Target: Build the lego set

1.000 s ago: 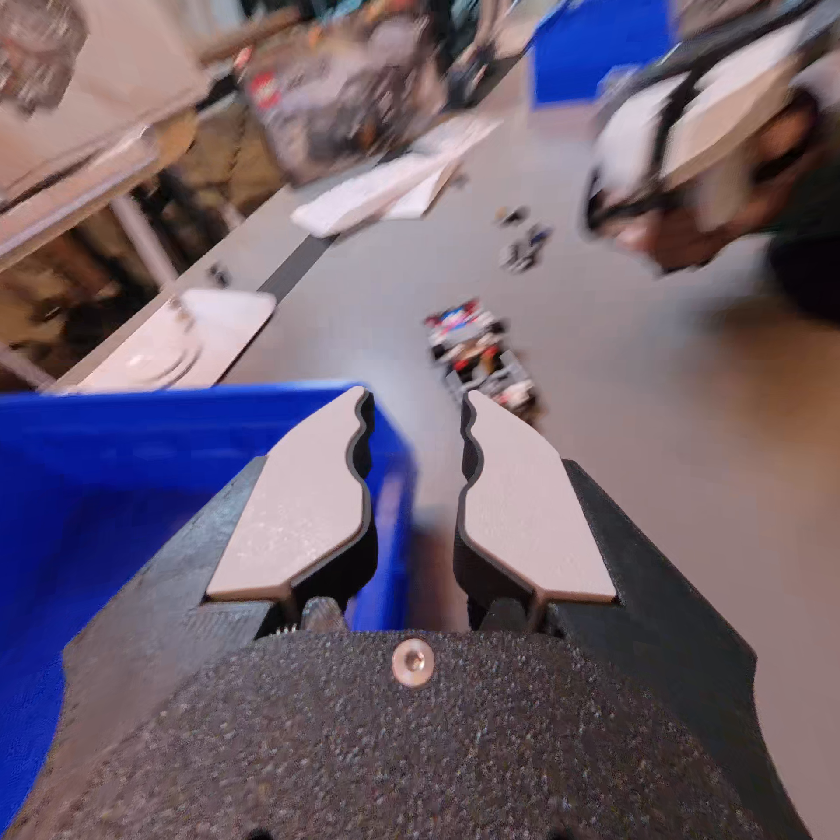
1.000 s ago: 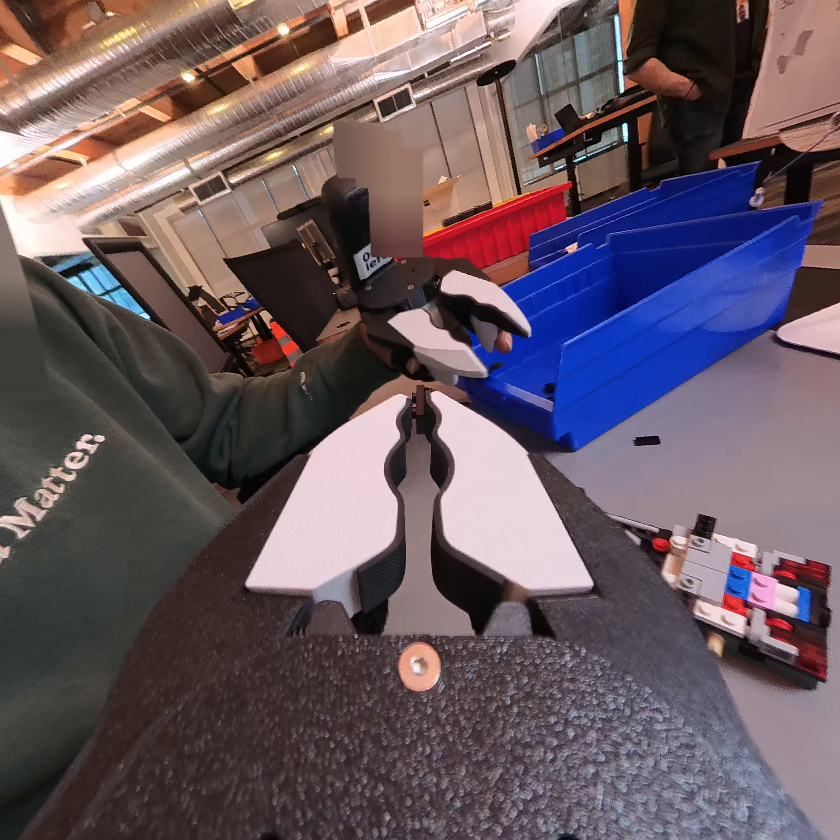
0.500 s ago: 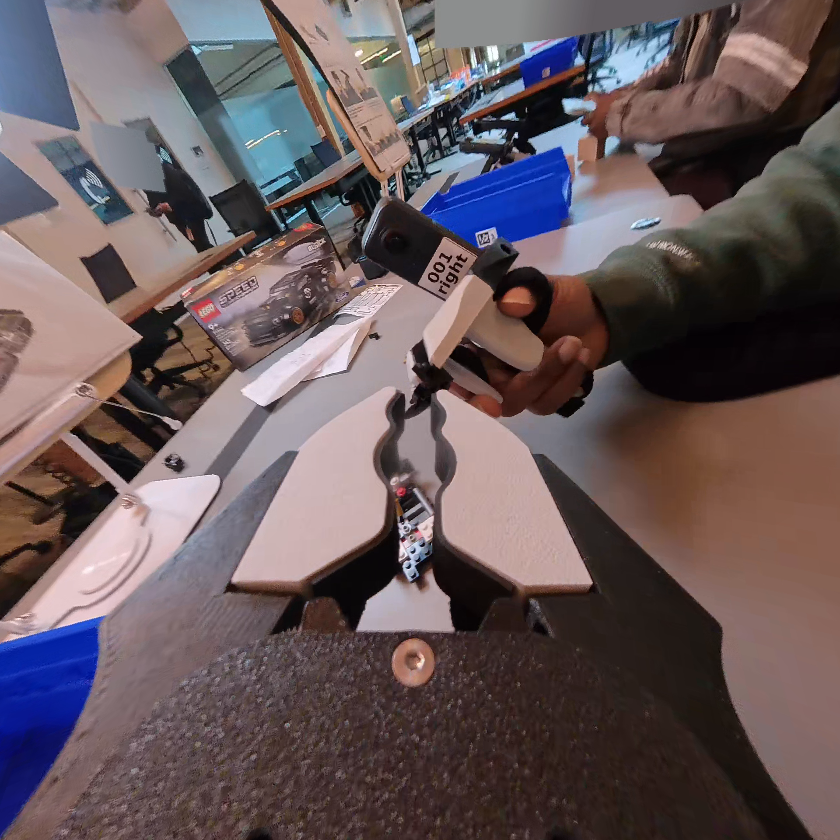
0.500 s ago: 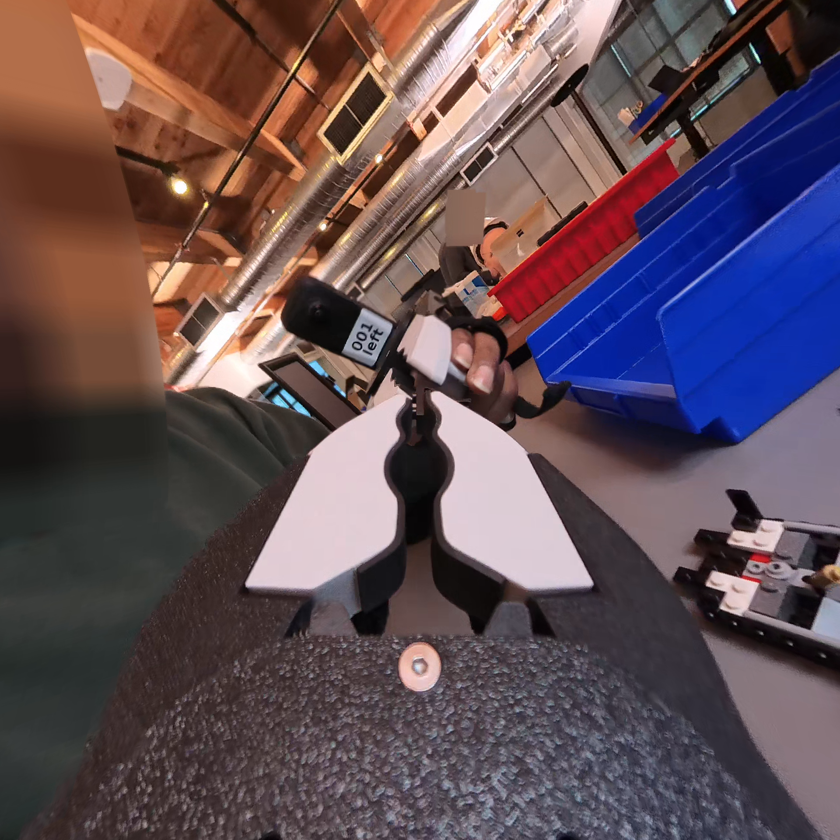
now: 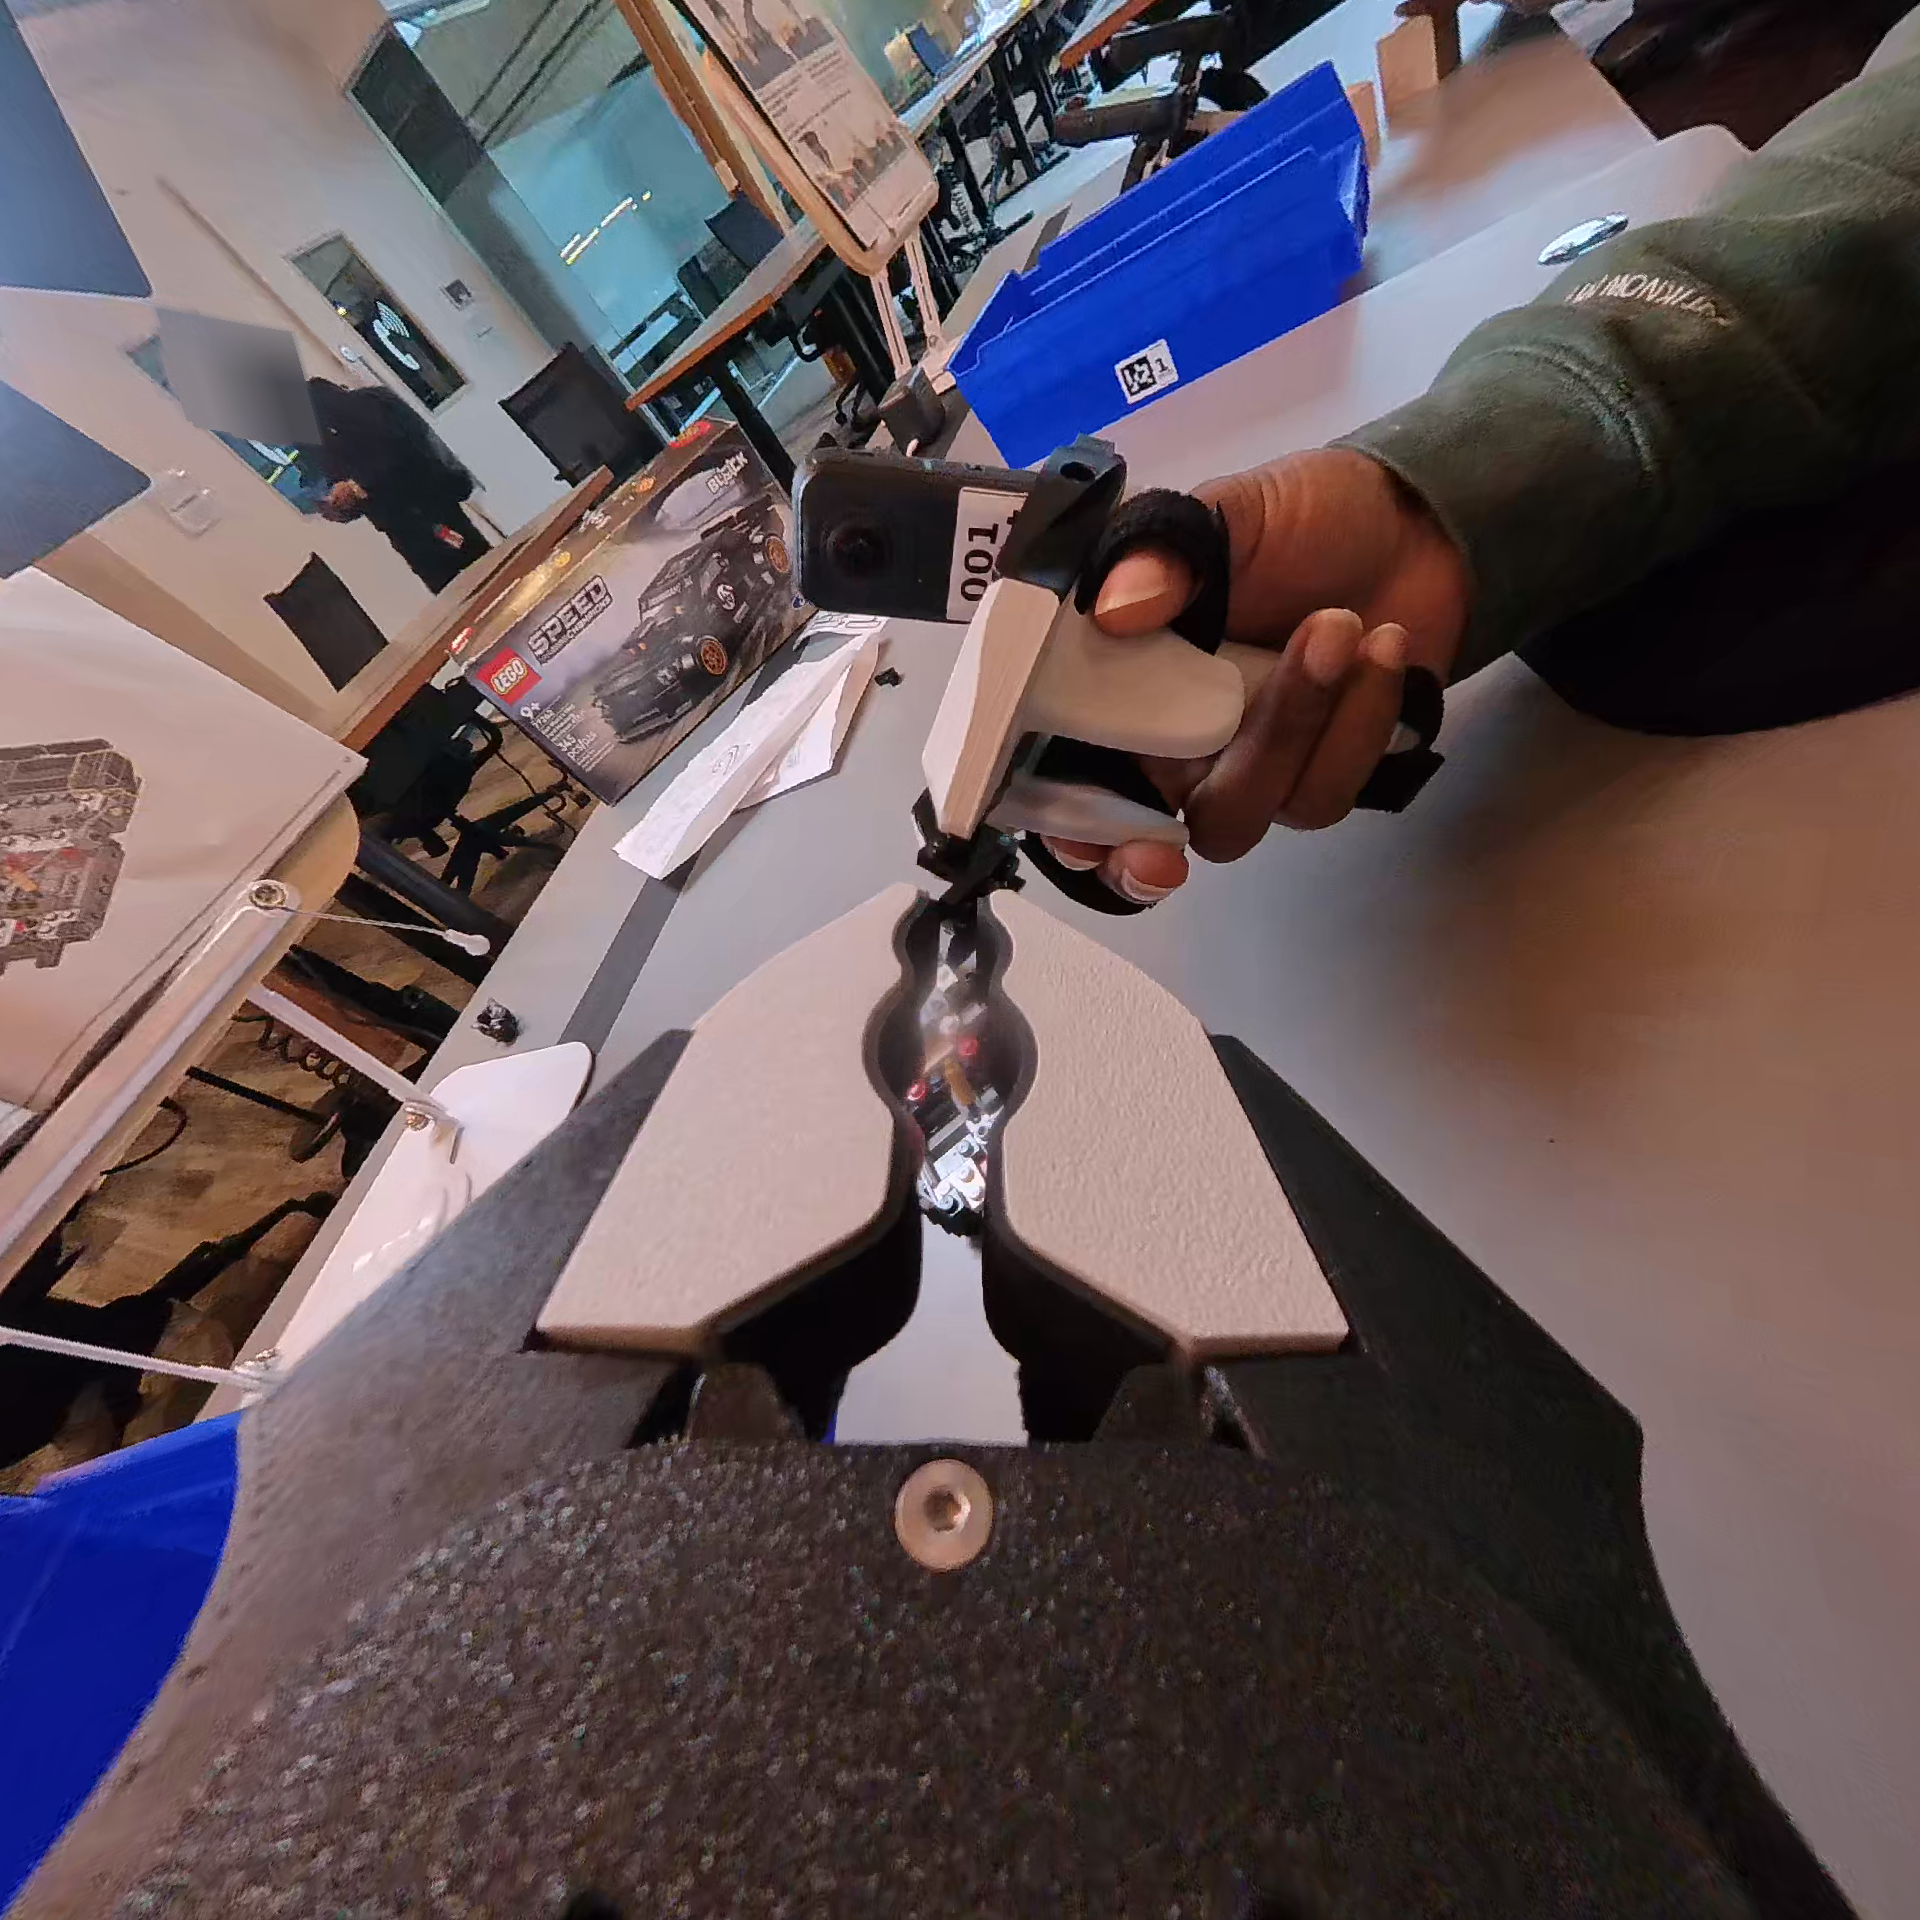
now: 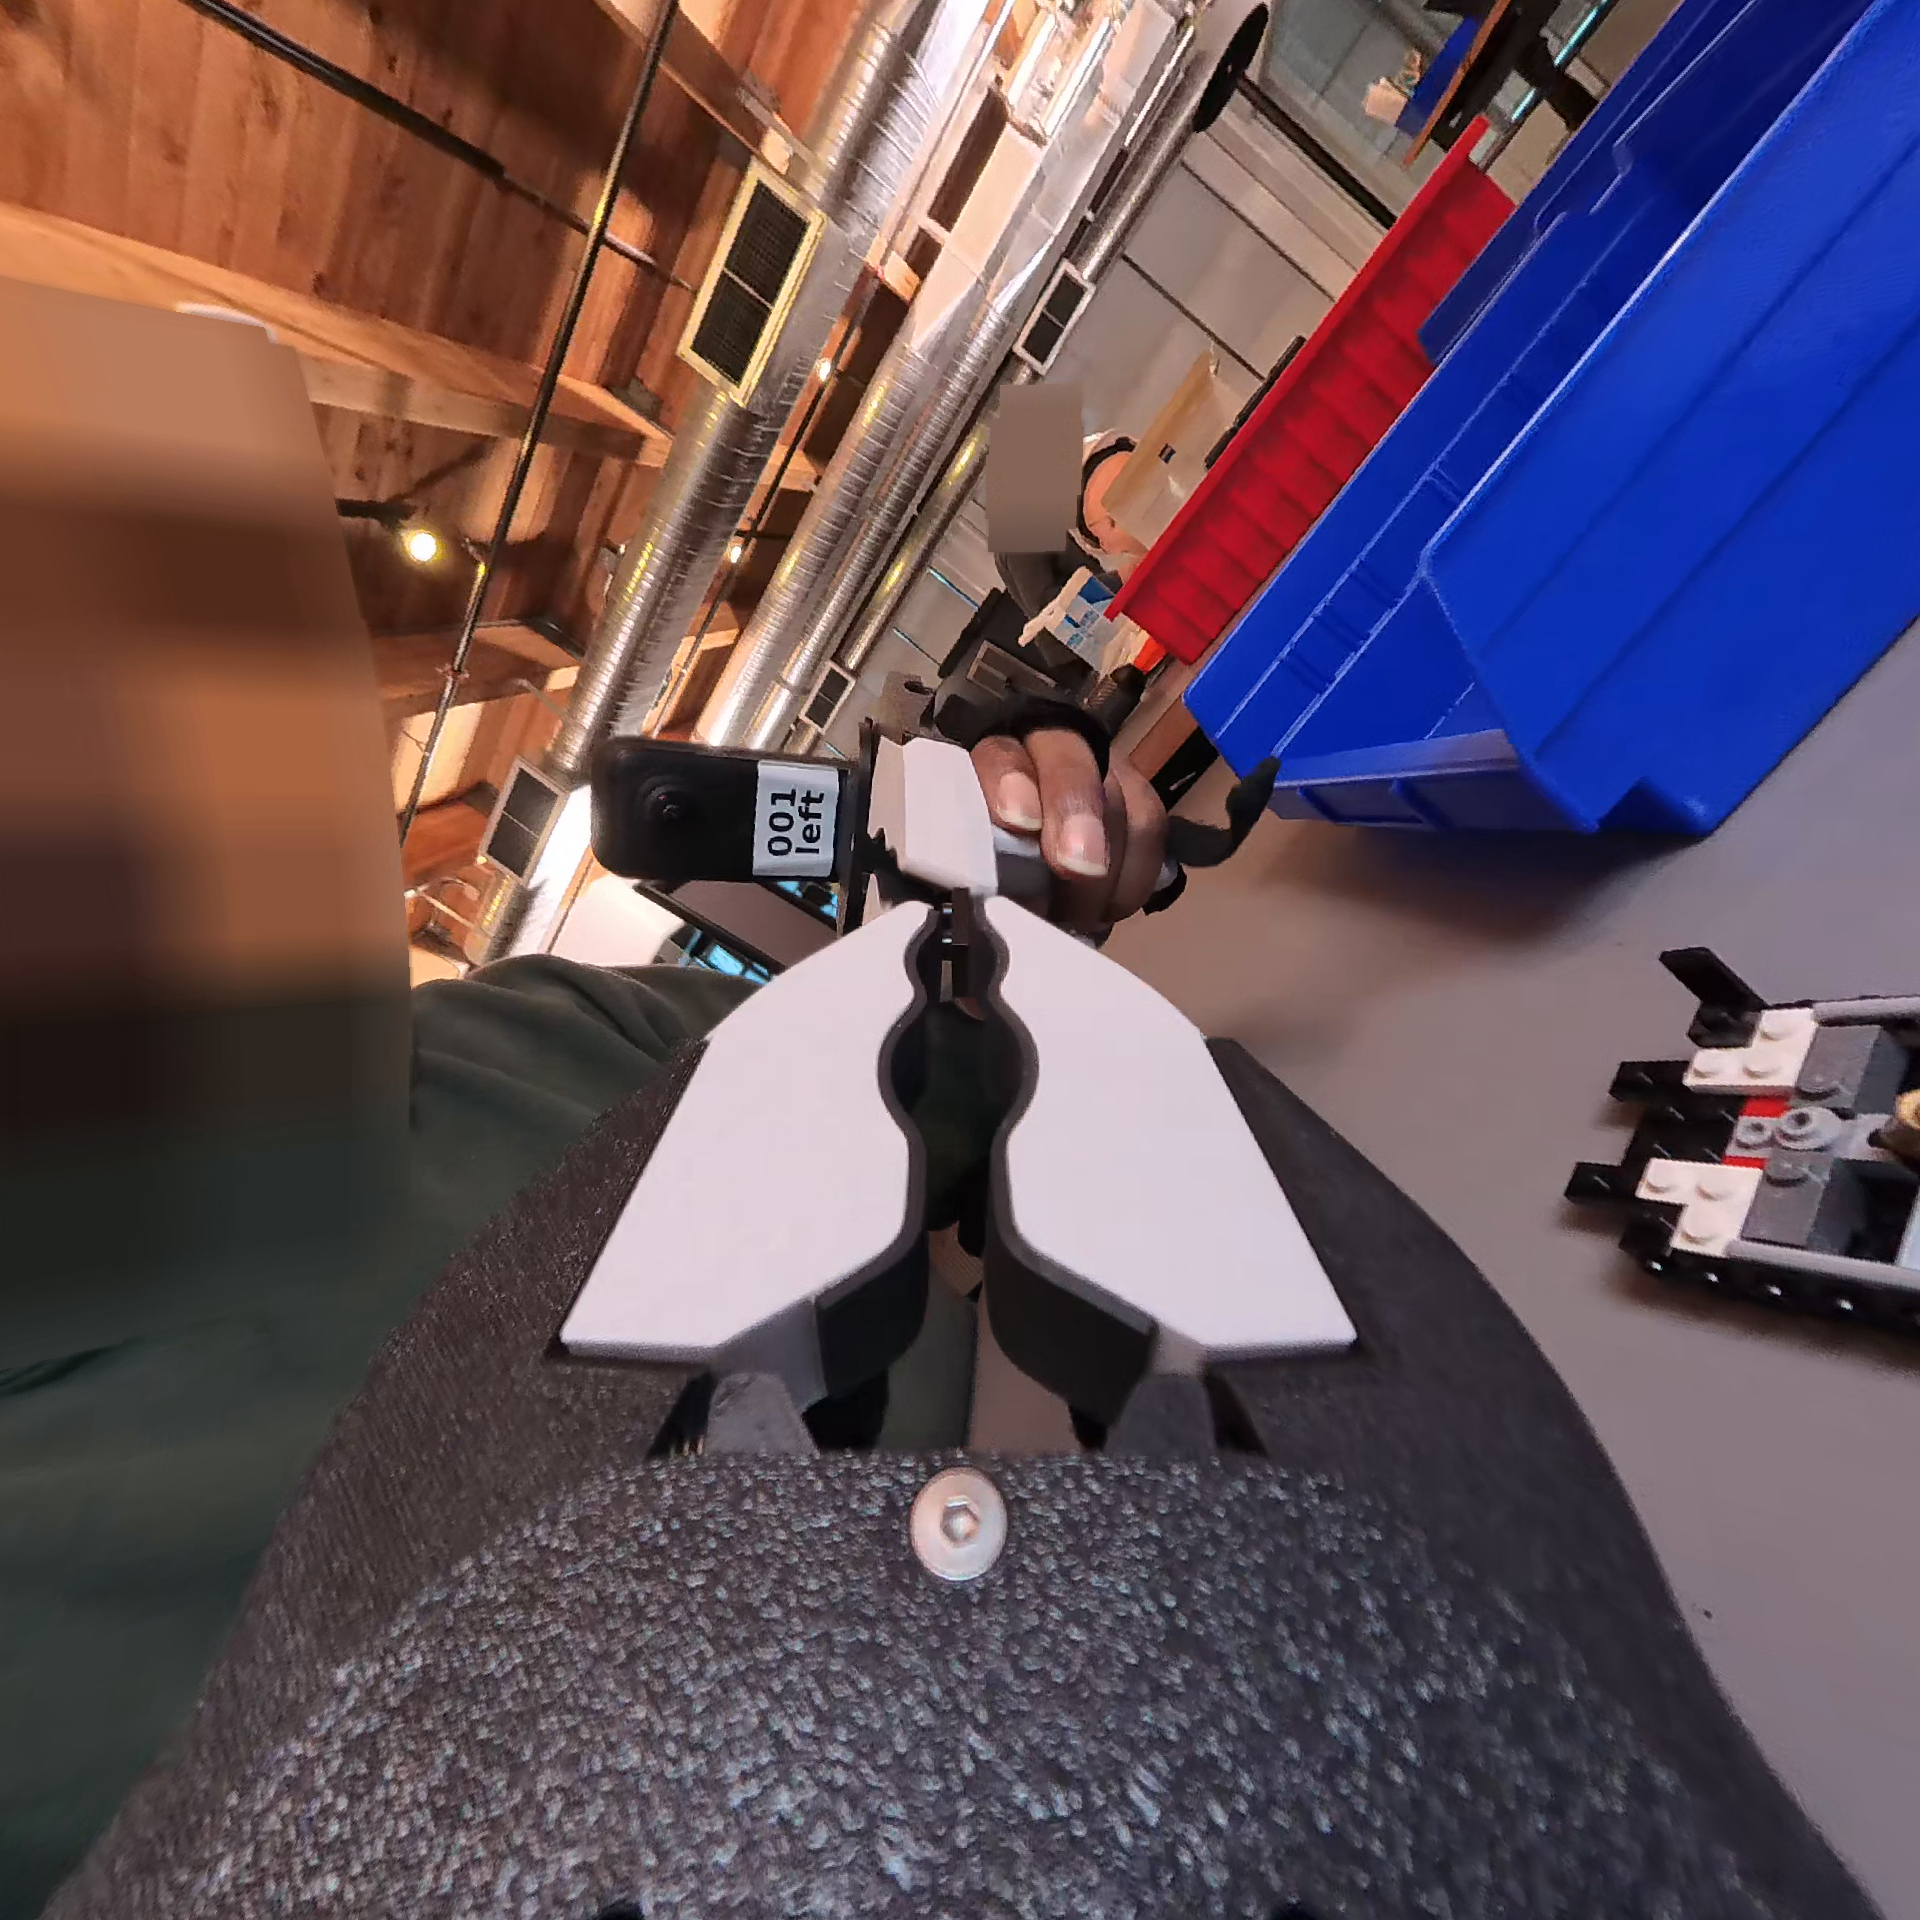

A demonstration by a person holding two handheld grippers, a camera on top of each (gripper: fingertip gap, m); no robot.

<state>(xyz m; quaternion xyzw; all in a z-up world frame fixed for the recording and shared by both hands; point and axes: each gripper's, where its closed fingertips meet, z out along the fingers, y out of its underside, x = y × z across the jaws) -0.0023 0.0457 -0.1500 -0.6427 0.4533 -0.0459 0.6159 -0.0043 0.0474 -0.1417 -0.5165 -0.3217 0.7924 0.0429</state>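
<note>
Writing shows on camera label (image 5: 977,561), toy box (image 5: 644,634), bin tag (image 5: 1143,371).

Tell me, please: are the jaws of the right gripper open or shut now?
Shut. In the right wrist view the right gripper has its tips pinched on a small black piece, which the left gripper meets from the far side.

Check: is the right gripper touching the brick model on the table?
Apart. The right wrist view shows the right gripper raised, and the brick model lying off to its side on the table.
</note>
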